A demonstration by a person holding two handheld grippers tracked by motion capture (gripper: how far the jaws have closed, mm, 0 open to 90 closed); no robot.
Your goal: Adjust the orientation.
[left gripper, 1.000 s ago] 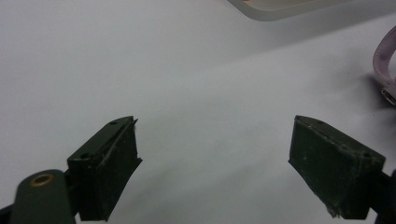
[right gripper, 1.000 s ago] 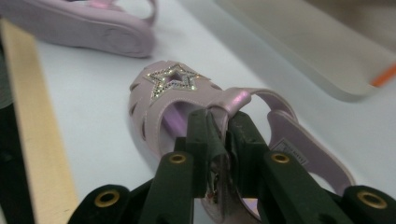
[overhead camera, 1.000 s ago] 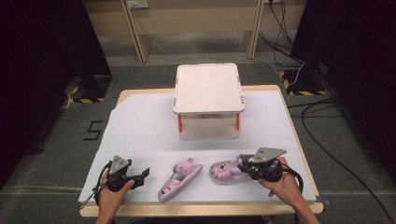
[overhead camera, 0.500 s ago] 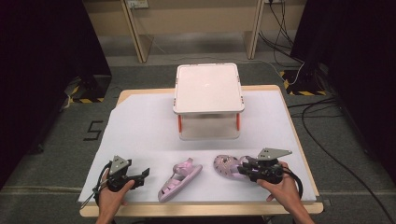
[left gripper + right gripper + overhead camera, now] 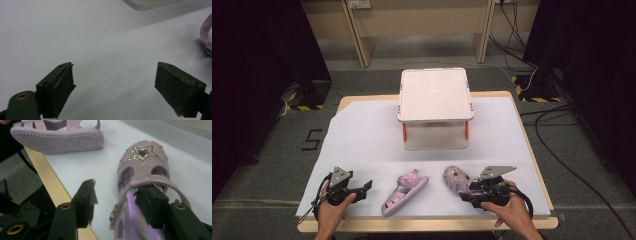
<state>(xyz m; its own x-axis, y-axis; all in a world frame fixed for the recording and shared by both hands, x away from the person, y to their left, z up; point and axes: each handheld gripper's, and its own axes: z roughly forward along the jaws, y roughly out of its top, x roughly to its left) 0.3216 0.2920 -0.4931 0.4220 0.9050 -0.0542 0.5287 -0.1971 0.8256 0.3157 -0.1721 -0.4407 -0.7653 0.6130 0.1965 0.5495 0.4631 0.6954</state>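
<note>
Two sandals lie on white sheet; left tongs gape empty, right tongs straddle one loosely.

Glossy lilac plastic on the sandal, its star rough with glittering stones. The other sandal shows a matt ribbed sole. Table: smooth white sheet, bare wood edge.

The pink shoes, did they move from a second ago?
The right sandal shifted a little left and away from the person, turned by the right gripper, whose one jaw sits inside it, jaws still apart. The left sandal, the open left gripper and the white box stayed put.
</note>
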